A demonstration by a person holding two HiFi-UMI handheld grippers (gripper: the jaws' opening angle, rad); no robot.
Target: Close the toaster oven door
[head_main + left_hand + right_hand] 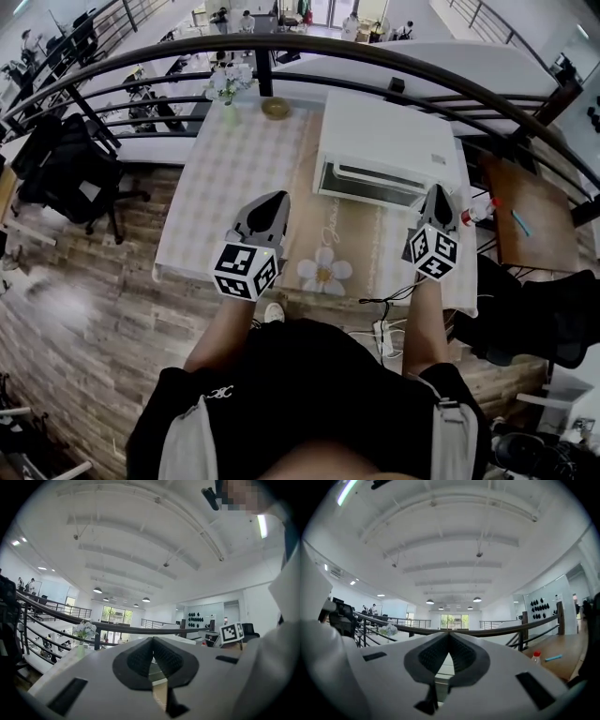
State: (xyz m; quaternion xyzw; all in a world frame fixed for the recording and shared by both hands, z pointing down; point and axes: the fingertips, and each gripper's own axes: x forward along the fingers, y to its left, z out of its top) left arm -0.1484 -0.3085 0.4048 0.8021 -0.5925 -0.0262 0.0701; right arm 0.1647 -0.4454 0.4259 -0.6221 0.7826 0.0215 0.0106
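Observation:
A white toaster oven (384, 141) stands on the right half of the checked table (216, 187), its glass front (370, 185) facing me. From above I cannot tell how far the door stands from the body. My left gripper (272, 202) hovers over the table's middle, left of the oven and apart from it. Its jaws are shut with nothing between them (152, 643). By the oven's front right corner, my right gripper (438, 193) also has its jaws shut and empty (449, 638). Both gripper views point up at the ceiling.
A vase of flowers (228, 89) and a small bowl (276, 108) sit at the table's far edge. A flower-shaped mat (324, 272) lies near me. A black railing (375, 56) runs behind. A brown side table (525, 234) with a bottle (478, 211) is at right, a black chair (66, 169) at left.

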